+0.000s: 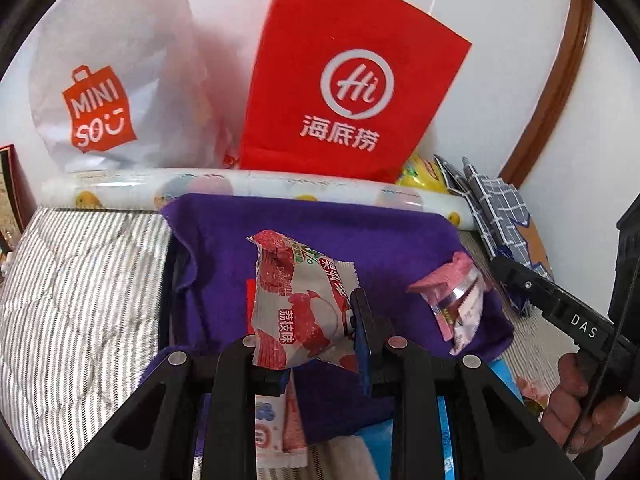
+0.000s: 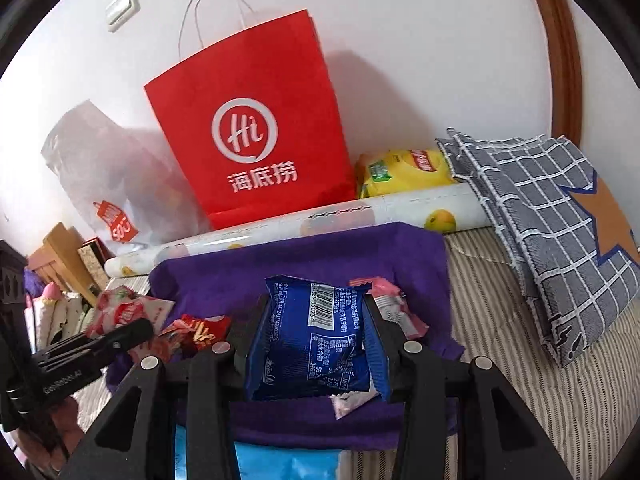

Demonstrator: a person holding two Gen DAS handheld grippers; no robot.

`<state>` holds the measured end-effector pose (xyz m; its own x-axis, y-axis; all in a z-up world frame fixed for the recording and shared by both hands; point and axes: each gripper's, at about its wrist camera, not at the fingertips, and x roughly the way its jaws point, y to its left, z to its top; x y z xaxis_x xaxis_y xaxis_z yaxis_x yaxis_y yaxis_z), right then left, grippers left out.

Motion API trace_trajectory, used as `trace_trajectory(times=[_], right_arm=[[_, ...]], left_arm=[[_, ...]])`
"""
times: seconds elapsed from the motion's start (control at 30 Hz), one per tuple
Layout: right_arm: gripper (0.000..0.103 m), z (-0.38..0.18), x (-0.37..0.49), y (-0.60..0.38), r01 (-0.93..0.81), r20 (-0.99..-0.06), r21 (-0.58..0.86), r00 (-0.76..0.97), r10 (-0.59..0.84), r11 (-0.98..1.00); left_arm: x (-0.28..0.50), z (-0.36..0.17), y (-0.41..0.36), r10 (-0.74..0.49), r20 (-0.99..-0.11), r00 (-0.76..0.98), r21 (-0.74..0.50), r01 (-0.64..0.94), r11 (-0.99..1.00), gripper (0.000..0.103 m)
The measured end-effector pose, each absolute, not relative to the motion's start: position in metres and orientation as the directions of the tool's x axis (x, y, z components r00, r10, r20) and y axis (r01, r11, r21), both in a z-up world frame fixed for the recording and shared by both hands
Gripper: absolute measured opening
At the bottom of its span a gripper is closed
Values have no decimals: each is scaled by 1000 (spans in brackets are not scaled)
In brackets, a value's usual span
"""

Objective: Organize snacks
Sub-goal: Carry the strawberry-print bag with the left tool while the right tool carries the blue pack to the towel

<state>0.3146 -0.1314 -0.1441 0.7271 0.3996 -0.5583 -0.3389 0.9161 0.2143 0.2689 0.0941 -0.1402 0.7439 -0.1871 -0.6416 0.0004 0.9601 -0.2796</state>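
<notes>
Plainly, both hands carry a snack above the bed at this moment.

Left tongs (image 1: 308, 344): closed almost fully on a lychee-flavour snack packet (image 1: 298, 300), pinched at its lower edge so the rest stands up and flops forward.

Right tongs (image 2: 314, 344): partly closed across the width of a blue snack packet (image 2: 316, 336), barcode side up, the pads pressing its two side edges.

Where the packets are: both are lifted over the purple cloth (image 1: 360, 232) spread on the striped bedding (image 1: 72, 280), with the red Haidilao paper bag (image 2: 248, 132) upright against the wall behind.

Handling, lychee packet: likely light and air-puffed; the film is slick and crinkly, so a grip on the sealed seam should hold better than one on the pillowed middle.

Handling, blue packet: it looks soft and squashable; a hard squeeze could crush what is inside, and the glossy wrapper may slide if tilted.

Other snacks: a pink wrapped snack (image 1: 452, 296) lies on the cloth to the right, and a red crinkled packet (image 2: 200, 330) lies near the left tongs in the right wrist view.

Risk: the loose cloth may drag along if a packet is set down carelessly.
</notes>
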Motion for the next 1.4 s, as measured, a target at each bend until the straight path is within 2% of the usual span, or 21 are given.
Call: trace_trajectory(times=[0.2,1.07,1.4], right_arm=[[40,-156,316,-122,-351,-572,159,729,376,923],[43,-163,317,-120,-314,-581,146,741,338,938],[43,-164,314,-114,-326,-580,97,749,320,940]], left_arm=[[268,-145,98,-168,-636,753,-280,-23,960,26],[268,-160,89,-173,-659,732,-275,-21,961,26],[267,-159,87,-184,-654,734,-274,-3,962,26]])
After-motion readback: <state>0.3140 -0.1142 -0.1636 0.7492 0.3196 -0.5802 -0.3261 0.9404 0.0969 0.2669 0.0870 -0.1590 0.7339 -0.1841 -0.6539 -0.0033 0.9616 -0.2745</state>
